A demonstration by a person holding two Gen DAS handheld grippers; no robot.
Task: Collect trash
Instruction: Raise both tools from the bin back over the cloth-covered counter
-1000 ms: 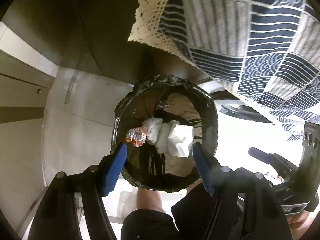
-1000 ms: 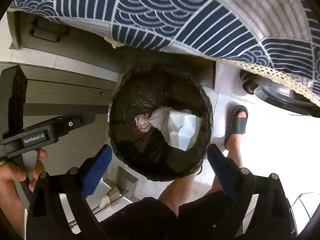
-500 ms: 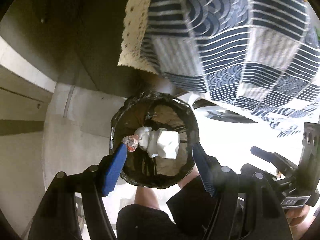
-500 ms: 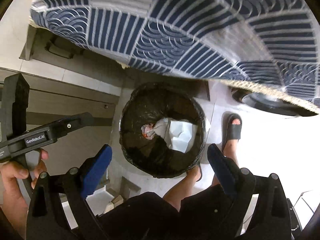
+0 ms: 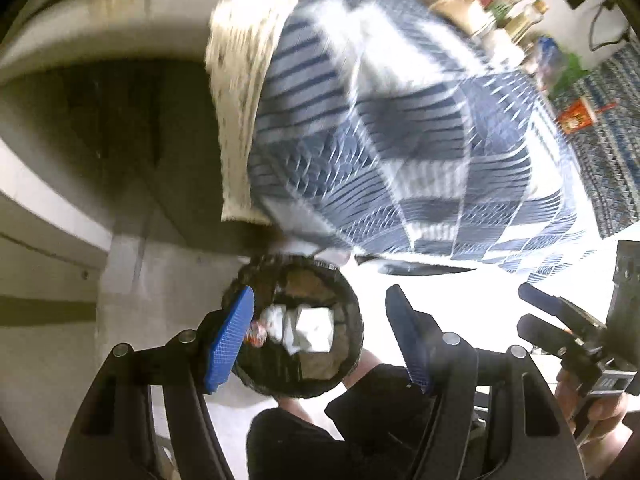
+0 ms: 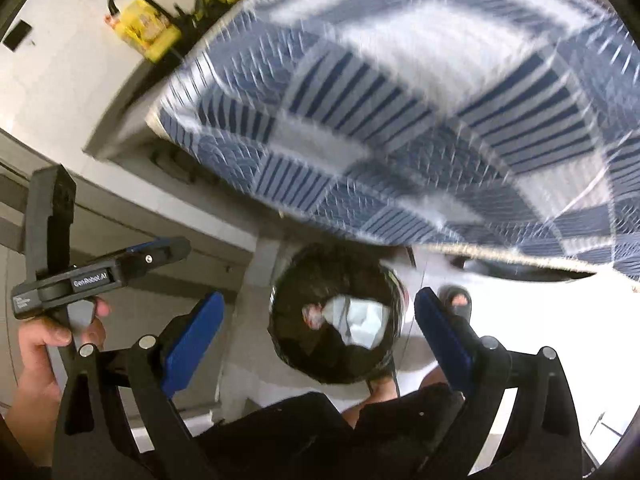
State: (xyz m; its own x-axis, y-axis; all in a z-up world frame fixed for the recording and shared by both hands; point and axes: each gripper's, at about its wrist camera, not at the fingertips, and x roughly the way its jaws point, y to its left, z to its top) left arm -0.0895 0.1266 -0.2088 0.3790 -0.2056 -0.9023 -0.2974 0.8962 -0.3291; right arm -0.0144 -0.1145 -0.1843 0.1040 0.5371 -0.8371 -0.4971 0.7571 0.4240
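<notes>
A round bin with a black liner [image 5: 344, 312] [image 6: 296, 356] stands on the floor below both grippers. Inside lie crumpled white paper [image 5: 308, 328] [image 6: 364, 320] and a small foil wrapper [image 5: 256, 332] [image 6: 312, 314]. My left gripper [image 5: 320, 336] is open and empty, well above the bin. My right gripper [image 6: 320, 340] is open and empty, also high above it. The right gripper shows at the right edge of the left wrist view [image 5: 576, 328], and the left gripper shows at the left of the right wrist view [image 6: 100, 276].
A table with a blue and white patterned cloth [image 5: 384, 132] [image 6: 420, 120] overhangs just beyond the bin. Bottles and packets [image 5: 500, 8] stand on it. A yellow bag [image 6: 144, 32] sits at the back left. The person's legs and a sandalled foot [image 6: 456, 304] are beside the bin.
Both grippers have risen and tilted up away from the bin, which now looks smaller. The table top and the items on it have come into view. Both stay open.
</notes>
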